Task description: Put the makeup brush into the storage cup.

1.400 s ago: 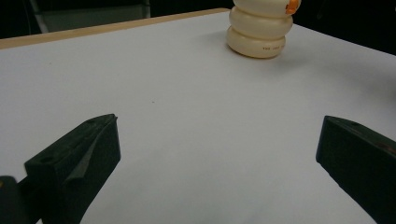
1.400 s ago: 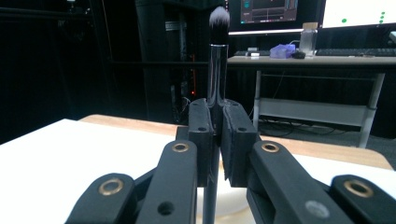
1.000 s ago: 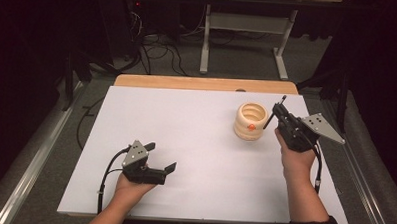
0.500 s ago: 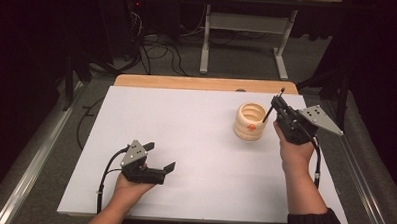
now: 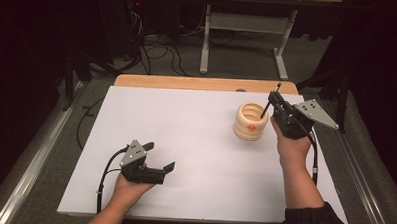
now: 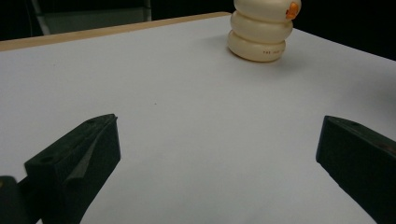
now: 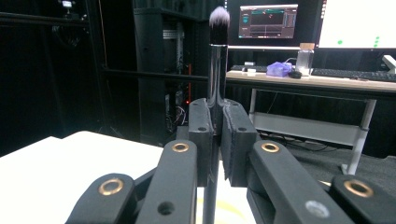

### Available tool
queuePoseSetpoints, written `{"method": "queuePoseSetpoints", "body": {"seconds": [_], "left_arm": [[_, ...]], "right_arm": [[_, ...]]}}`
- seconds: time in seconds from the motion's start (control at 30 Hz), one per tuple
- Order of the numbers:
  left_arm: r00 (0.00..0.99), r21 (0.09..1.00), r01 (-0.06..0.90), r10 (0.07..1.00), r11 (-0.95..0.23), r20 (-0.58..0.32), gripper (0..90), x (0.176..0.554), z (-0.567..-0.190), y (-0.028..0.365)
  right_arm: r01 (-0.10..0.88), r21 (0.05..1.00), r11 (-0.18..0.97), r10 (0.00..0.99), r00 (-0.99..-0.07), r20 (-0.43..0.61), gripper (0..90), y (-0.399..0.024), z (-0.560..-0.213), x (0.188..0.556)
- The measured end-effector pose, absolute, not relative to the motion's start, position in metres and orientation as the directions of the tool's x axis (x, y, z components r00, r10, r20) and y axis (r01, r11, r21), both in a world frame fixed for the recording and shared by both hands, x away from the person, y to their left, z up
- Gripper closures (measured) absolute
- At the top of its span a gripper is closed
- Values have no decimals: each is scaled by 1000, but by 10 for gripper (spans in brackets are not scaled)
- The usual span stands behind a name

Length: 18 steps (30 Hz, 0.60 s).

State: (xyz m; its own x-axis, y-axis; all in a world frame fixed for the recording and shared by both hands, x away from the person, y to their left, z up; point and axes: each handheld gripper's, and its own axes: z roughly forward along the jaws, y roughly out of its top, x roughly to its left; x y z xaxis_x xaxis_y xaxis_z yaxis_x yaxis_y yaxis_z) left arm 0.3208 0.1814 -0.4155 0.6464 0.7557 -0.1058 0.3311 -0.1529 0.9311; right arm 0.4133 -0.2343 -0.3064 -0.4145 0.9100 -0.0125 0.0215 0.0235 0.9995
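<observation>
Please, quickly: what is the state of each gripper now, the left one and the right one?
Left gripper: open, holding nothing, resting low over the table.
Right gripper: closed on a brush, bristles up, its lower end at the cream holder.

Tabletop [image 5: 185,141]: white sheet over a wooden top, whose bare wood shows as a strip along the far edge.
Holder [image 5: 251,122]: cream, ringed, with an orange spot; stands upright on the tabletop's far right part.
</observation>
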Motion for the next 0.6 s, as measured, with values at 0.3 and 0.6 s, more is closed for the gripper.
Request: {"method": "queuePoseSetpoints", "body": {"seconds": [0.3,0.6], "left_arm": [[645,933,329,757,-149,-107,8,321,-415,183],[645,934,327,757,-143,-110,8,320,-414,183]], "right_arm": [[38,999,30,913,-407,-12,858,-230,-309,422],[52,998,45,915,-402,-20,858,-228,-312,429]]}}
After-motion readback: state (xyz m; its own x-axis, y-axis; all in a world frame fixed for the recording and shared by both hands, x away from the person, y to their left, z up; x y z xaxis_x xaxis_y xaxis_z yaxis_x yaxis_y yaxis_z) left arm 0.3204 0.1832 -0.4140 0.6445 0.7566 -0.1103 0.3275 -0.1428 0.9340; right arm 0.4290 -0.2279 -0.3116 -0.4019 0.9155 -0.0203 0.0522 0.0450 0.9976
